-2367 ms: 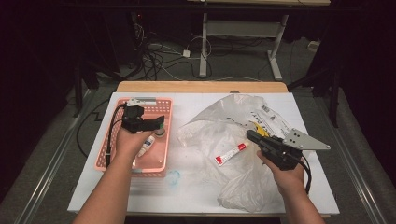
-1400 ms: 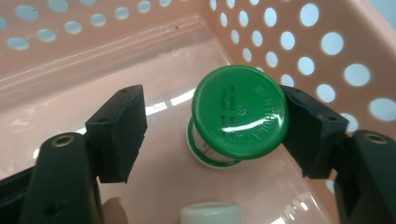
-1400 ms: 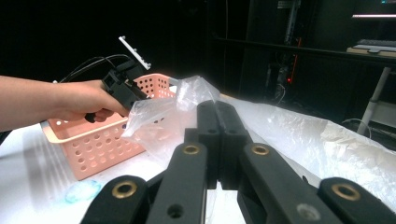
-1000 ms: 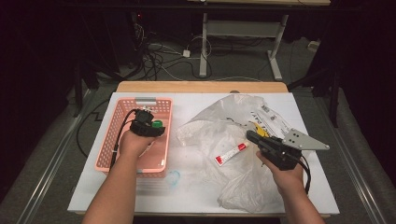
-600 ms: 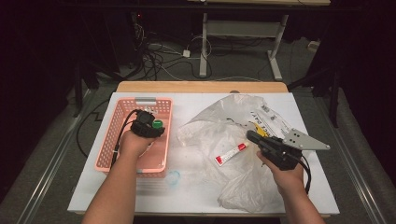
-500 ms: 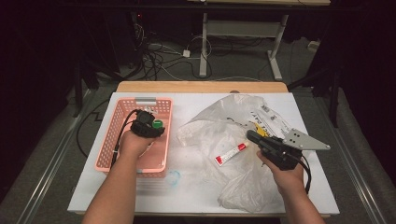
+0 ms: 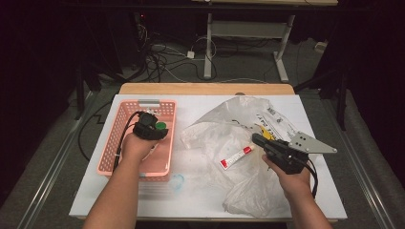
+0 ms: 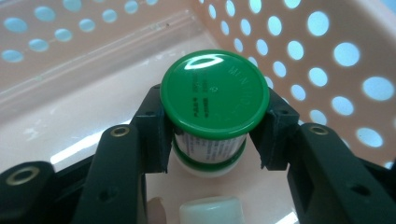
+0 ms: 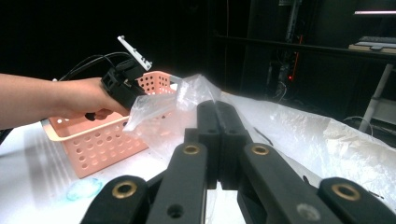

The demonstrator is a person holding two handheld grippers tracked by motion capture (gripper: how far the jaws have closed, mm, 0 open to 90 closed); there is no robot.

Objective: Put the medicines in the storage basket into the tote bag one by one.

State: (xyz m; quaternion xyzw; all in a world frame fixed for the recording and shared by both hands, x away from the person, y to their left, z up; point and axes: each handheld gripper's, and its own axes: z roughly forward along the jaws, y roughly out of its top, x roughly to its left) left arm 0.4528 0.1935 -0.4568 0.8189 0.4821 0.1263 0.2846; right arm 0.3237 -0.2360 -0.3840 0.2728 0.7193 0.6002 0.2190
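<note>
Moved deeper into the pink basket [image 7: 125, 125] since the earlier frame; left gripper [image 8: 212, 135] jaws just closing, now clamped on green-capped bottle [image 8: 214, 100].

Small, light, rigid, smooth-sided, likely slippery; best held on the body just under the cap; right gripper [image 9: 218, 135] shut, empty, over plastic bag [image 7: 224, 131] on table [image 7: 95, 186].

A small bottle [image 8: 212, 140] with a wide round green cap [image 8: 215, 91] stands upright inside the pink perforated basket [image 7: 125, 138]. It sits squarely between the two pads of the left tool [image 8: 215, 135], which have just been closing and now press its labelled body just below the cap. The cap is glossy, with raised lettering round its rim; a green band rings the pale body lower down. A white cap [image 8: 212, 210] lies just nearer the tool's base.
</note>
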